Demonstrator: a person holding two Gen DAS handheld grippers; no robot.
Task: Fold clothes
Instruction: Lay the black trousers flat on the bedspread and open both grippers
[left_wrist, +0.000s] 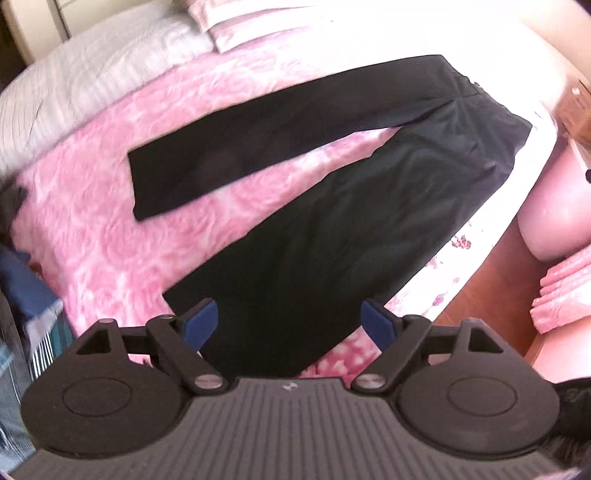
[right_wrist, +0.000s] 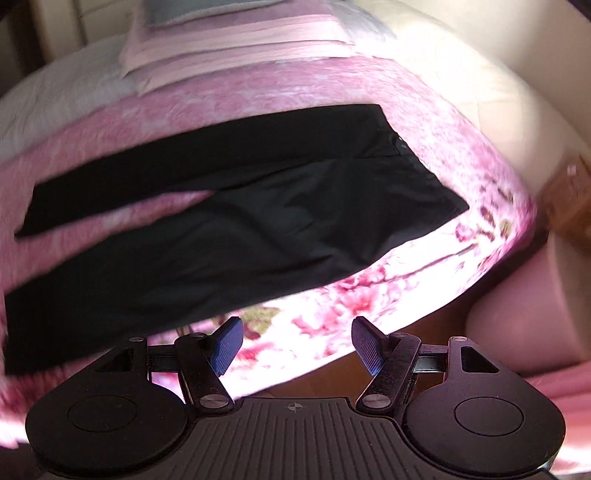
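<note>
A pair of black trousers (left_wrist: 332, 206) lies flat on a pink floral bed cover (left_wrist: 110, 155), legs spread in a V, waistband toward the right. My left gripper (left_wrist: 290, 325) hovers open above the hem of the nearer leg, blue pads apart, holding nothing. In the right wrist view the same trousers (right_wrist: 258, 229) stretch across the bed cover (right_wrist: 369, 302). My right gripper (right_wrist: 297, 345) is open over the bed's near edge, just in front of the nearer leg, with nothing between its fingers.
Folded pink and white bedding (left_wrist: 229, 26) is stacked at the head of the bed. A white quilt (left_wrist: 92, 74) lies at the far left. Dark and blue clothes (left_wrist: 22, 288) sit at the left edge. A pink stool (left_wrist: 554, 210) and wooden floor (left_wrist: 495, 302) lie right of the bed.
</note>
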